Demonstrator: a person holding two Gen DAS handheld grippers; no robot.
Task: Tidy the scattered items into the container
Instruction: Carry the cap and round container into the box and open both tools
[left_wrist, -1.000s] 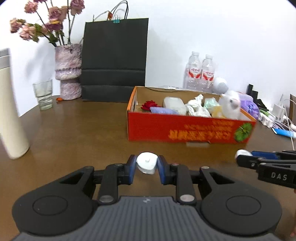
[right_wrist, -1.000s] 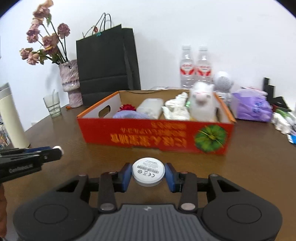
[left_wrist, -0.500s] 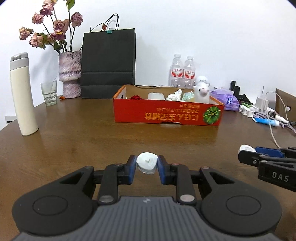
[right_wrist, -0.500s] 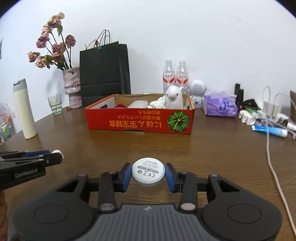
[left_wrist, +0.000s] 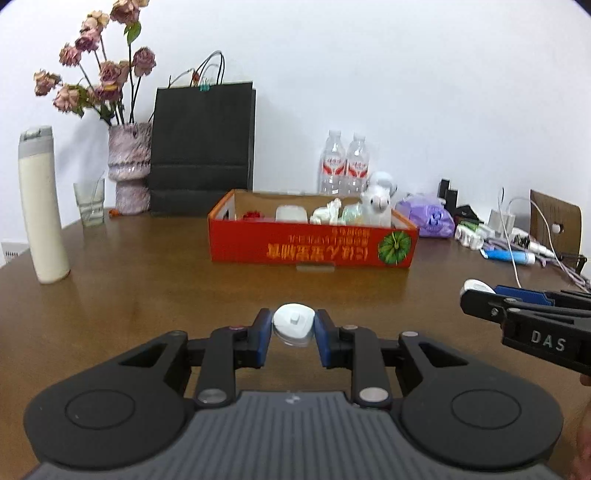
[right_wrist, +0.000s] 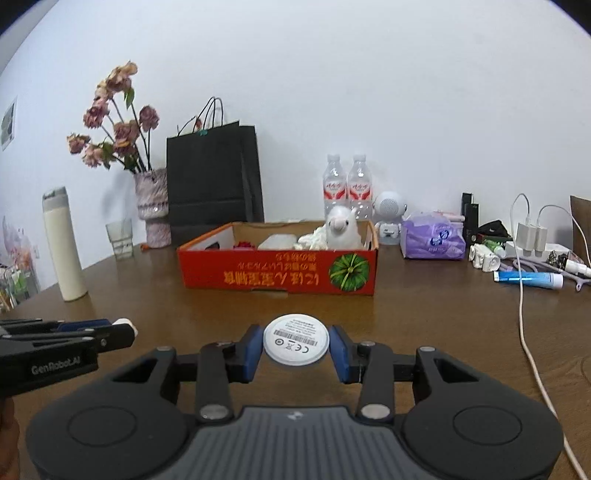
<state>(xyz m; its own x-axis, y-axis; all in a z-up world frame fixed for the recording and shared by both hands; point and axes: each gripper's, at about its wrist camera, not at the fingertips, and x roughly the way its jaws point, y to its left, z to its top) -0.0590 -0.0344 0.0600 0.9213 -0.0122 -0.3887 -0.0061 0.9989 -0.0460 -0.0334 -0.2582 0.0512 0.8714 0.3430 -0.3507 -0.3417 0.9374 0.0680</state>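
My left gripper (left_wrist: 293, 328) is shut on a small white plastic piece (left_wrist: 292, 318) with a little tab on top, held above the brown table. My right gripper (right_wrist: 295, 350) is shut on a white round disc (right_wrist: 295, 338) with a printed label. The red cardboard box (left_wrist: 312, 251) (right_wrist: 277, 275) stands well ahead of both, with a white plush toy (right_wrist: 341, 230), a white case and crumpled wrappers inside. The right gripper (left_wrist: 478, 291) shows at the right edge of the left wrist view. The left gripper (right_wrist: 123, 328) shows at the left edge of the right wrist view.
A cream flask (left_wrist: 40, 206), a glass (left_wrist: 89, 203), a vase of dried flowers (left_wrist: 129, 170) and a black paper bag (left_wrist: 203, 151) stand at the back left. Two water bottles (left_wrist: 343, 162), a purple tissue pack (right_wrist: 432, 240), chargers, cables (right_wrist: 528, 332) and a blue tube (right_wrist: 528, 278) crowd the right.
Both grippers have drawn back from the red box, which now looks smaller and farther off. Each still holds its white item.
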